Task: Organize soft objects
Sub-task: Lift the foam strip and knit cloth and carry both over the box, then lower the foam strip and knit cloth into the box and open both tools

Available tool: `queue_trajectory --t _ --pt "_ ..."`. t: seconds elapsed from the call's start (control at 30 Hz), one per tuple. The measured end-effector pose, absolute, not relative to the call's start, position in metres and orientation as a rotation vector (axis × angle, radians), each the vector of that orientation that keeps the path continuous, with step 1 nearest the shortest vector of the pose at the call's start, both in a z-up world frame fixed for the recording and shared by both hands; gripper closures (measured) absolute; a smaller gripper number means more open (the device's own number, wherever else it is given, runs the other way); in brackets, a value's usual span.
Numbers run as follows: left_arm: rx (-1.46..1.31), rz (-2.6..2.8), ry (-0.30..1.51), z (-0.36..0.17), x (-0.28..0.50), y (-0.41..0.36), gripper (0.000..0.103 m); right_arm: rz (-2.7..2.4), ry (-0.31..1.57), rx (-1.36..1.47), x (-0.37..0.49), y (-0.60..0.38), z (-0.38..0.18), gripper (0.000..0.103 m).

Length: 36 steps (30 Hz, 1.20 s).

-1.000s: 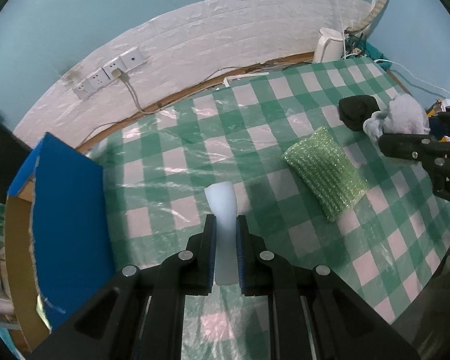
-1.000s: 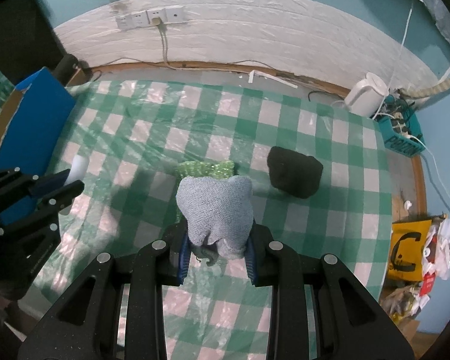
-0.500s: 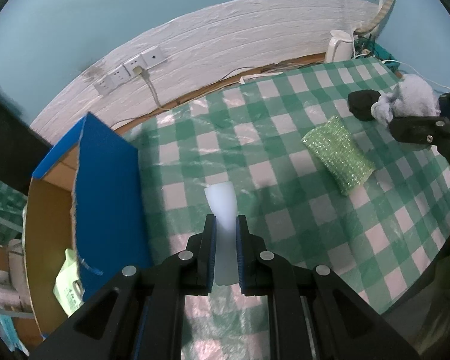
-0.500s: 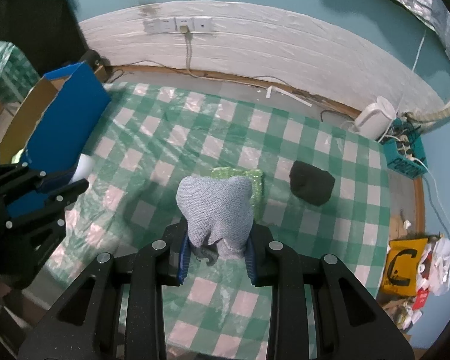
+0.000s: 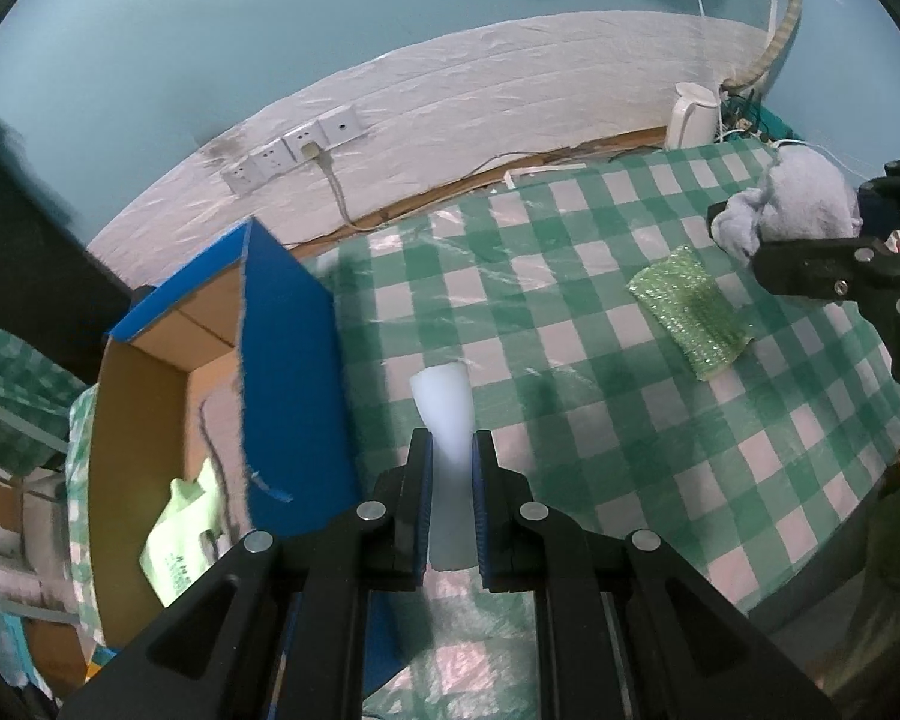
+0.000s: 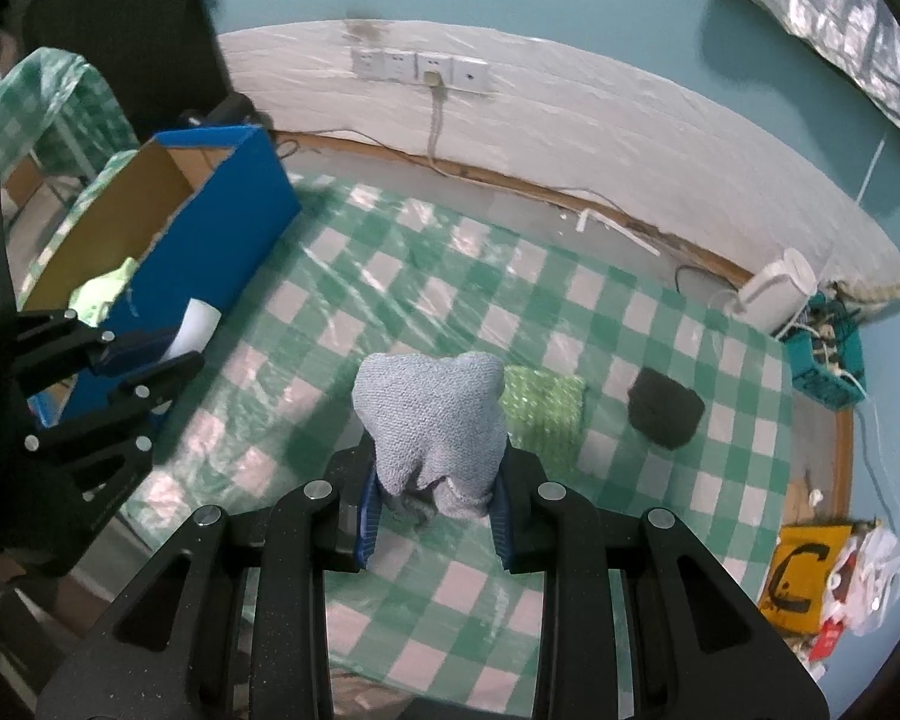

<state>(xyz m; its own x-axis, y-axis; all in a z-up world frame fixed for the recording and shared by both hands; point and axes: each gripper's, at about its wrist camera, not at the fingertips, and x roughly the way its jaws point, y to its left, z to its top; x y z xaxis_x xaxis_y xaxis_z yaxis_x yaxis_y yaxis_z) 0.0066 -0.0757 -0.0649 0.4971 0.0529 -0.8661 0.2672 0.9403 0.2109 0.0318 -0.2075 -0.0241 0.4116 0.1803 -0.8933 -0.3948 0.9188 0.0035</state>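
My left gripper (image 5: pixel 452 450) is shut on a white foam piece (image 5: pixel 446 420), held above the table's left part, beside the blue cardboard box (image 5: pixel 288 360). From the right wrist view the same foam piece (image 6: pixel 195 324) and left gripper (image 6: pixel 150 360) hang by the blue box (image 6: pixel 234 216). My right gripper (image 6: pixel 435 480) is shut on a grey knitted cloth (image 6: pixel 432 420), lifted over the middle of the table. That grey cloth (image 5: pixel 798 204) shows at the far right of the left wrist view. A green sponge cloth (image 6: pixel 543 414) and a black cloth (image 6: pixel 666 408) lie on the tablecloth.
The box is open, with a pale green item (image 5: pixel 180 540) inside. The table wears a green-and-white checked plastic cover (image 5: pixel 570 312). A white kettle (image 6: pixel 774 294) and a teal basket (image 6: pixel 828 354) stand at the far right. Sockets (image 6: pixel 420 66) and a cable run along the back wall.
Both grippers rose and moved left toward the blue box, each keeping its hold. The box's open inside has come into view in both views.
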Motion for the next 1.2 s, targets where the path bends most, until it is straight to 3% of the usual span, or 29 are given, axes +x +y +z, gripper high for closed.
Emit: queue_trajectory --t 1.2 --pt "0.139 0.073 1.009 -0.036 -0.006 0.062 0.091 0.629 1.035 -0.294 0.044 -0.050 0.002 0.075"
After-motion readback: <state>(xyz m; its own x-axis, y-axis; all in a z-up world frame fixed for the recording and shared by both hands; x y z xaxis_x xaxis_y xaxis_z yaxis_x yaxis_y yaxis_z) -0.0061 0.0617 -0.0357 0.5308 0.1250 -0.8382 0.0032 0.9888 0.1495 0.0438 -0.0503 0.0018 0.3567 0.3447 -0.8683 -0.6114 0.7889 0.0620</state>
